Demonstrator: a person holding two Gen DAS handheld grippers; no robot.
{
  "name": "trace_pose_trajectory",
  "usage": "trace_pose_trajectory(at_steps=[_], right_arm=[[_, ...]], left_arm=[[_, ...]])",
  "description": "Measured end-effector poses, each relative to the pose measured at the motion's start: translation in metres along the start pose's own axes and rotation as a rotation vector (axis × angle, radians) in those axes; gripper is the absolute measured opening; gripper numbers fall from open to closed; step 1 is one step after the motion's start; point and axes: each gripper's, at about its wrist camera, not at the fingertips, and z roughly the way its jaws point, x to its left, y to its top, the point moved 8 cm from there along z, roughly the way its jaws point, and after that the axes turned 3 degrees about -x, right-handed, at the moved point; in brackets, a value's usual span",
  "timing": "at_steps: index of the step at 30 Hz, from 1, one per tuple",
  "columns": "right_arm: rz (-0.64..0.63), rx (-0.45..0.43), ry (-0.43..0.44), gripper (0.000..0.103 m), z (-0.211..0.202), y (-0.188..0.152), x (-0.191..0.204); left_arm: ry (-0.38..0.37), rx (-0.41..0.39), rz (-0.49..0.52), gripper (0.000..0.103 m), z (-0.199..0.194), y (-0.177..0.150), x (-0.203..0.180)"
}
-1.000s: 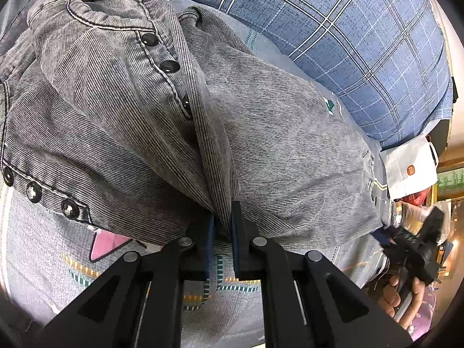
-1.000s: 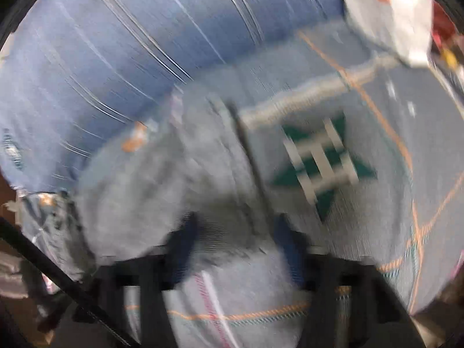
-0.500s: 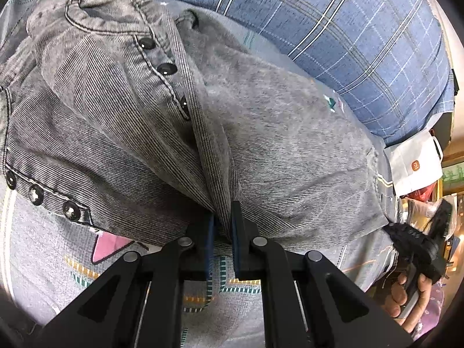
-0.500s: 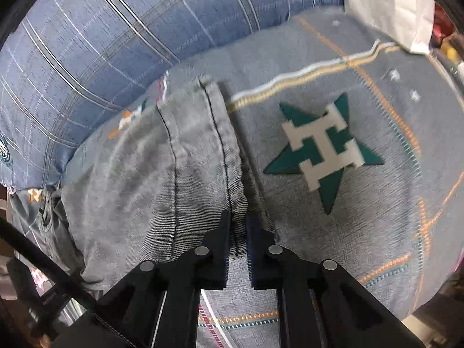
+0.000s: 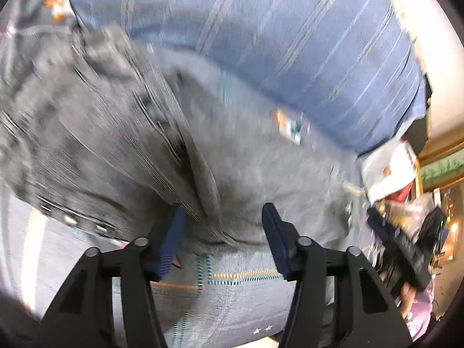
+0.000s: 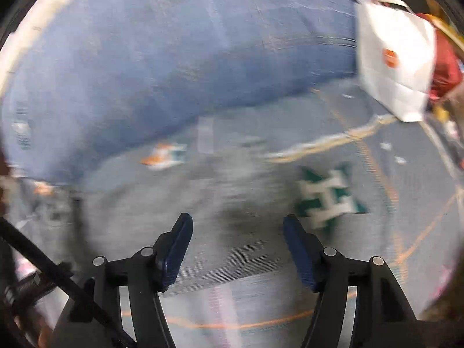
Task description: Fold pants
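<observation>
pants [image 5: 162,150] on bedspread [image 5: 232,298], pillow [image 5: 275,43] behind.

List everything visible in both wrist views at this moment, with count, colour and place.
pants: one, grey, spread on the bedcover ahead of both grippers
bedcover: one, grey-blue with a green star, under the pants
plaid bedding: one, blue, behind the pants
paper bag: one, white, far right edge
left gripper: black, blue pads, open over the pants' edge
right gripper: black, blue pads, open over the pants
</observation>
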Motion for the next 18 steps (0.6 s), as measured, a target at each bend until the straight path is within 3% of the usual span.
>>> trace_pose_trajectory(at_steps=[3,7,11,13,14,16,18], right_arm=[[-0.032,0.060,0.261,0.067,0.003,-0.007,0.064],[-0.113,0.188,0.451,0.067,0.040,-0.012,0.148],[-0.143,0.293,0.509,0.067,0.097,-0.024,0.213],[-0.131,0.328,0.517,0.064,0.129,-0.026,0.232],[-0.129,0.345,0.509,0.062,0.149,-0.027,0.245],[-0.165,0.367,0.509,0.053,0.175,-0.034,0.264],[-0.230,0.373,0.425,0.047,0.201,-0.044,0.277]], left_arm=[[0.031,-0.041,-0.024,0.054,-0.030,0.025,0.019],[0.114,-0.076,-0.085,0.060,-0.049,0.059,0.063],[0.115,-0.112,-0.163,0.060,-0.044,0.084,0.111],[0.174,-0.126,-0.214,0.060,-0.041,0.089,0.137],[0.185,-0.108,-0.242,0.060,-0.040,0.090,0.144],[0.114,-0.101,-0.259,0.060,-0.039,0.098,0.147],[0.117,-0.103,-0.272,0.060,-0.042,0.103,0.150]])
